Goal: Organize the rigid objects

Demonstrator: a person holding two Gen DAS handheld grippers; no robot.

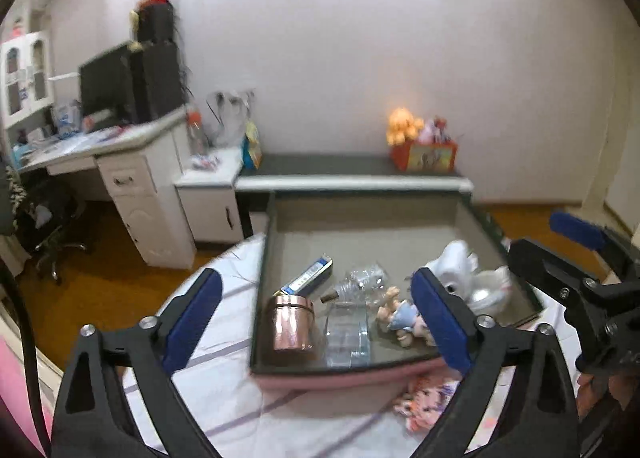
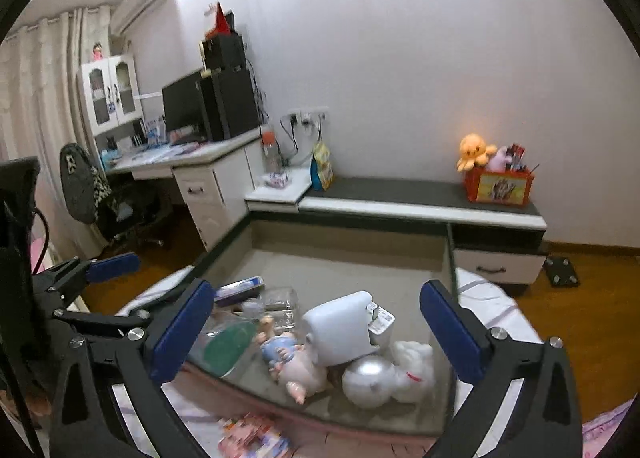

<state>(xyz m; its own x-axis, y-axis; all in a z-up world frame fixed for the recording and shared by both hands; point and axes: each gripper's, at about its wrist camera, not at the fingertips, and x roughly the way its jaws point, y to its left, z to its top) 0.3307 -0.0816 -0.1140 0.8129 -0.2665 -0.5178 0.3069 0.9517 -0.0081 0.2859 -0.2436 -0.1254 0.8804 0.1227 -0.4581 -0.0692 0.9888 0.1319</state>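
Note:
A grey fabric box with a pink base sits on a bed and holds a copper tin, a clear glass block, a blue-white carton, a crumpled clear bottle, a small doll and white toys. My left gripper is open, above the box's near side. My right gripper is open over the box, above the doll, a white device, a silver ball and a white plush. The right gripper also shows in the left wrist view.
The striped white bedsheet lies under the box. A colourful packet lies on it by the box's near wall. Beyond stand a white desk with a monitor, a low bench with an orange toy box, and an office chair.

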